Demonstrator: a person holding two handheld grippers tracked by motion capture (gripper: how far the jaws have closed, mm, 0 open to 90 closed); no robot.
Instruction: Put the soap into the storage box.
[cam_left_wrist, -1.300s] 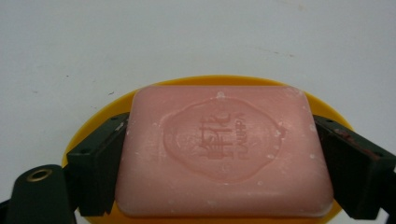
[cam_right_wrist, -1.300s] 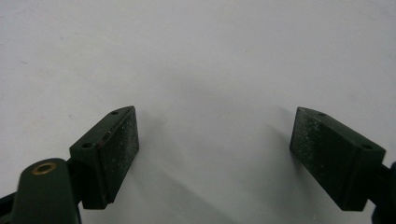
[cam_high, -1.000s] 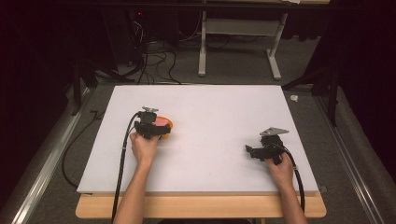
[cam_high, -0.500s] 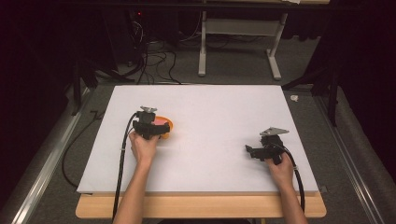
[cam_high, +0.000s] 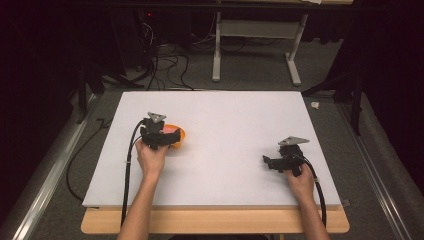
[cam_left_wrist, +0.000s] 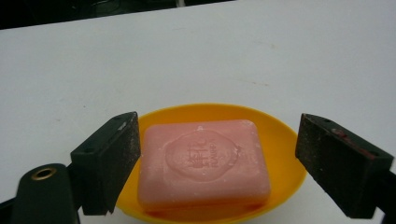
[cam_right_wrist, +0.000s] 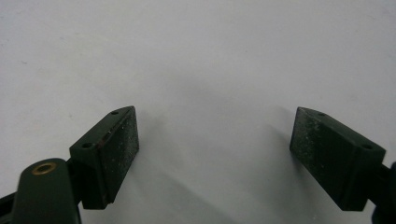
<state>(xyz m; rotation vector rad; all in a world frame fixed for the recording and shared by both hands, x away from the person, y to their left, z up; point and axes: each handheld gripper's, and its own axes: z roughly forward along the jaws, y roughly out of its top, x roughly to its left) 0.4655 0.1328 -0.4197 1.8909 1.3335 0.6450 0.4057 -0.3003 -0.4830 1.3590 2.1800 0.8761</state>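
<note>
A pink bar of soap (cam_left_wrist: 204, 163) with an embossed stamp lies in a shallow orange dish (cam_left_wrist: 280, 135) on the white board. My left gripper (cam_left_wrist: 217, 140) hovers over the dish (cam_high: 179, 133) at the left of the board, its jaws on either side of the soap. The jaws have just been closing, but the pads stand apart from the bar: the left pad is near its edge and the right pad (cam_left_wrist: 336, 163) is well clear. In the high view the left gripper (cam_high: 162, 136) covers most of the soap. My right gripper (cam_high: 269, 162) rests at the right of the board, open (cam_right_wrist: 215, 135) over bare white surface.
The white board (cam_high: 230, 115) lies on a wooden table whose front edge (cam_high: 215, 221) shows near me. Cables (cam_high: 165, 65) and a white desk frame (cam_high: 255, 45) stand on the dark floor beyond. Metal rails (cam_high: 45, 185) run along both sides.
The left gripper has lifted slightly over the dish. The right hand has kept still.
</note>
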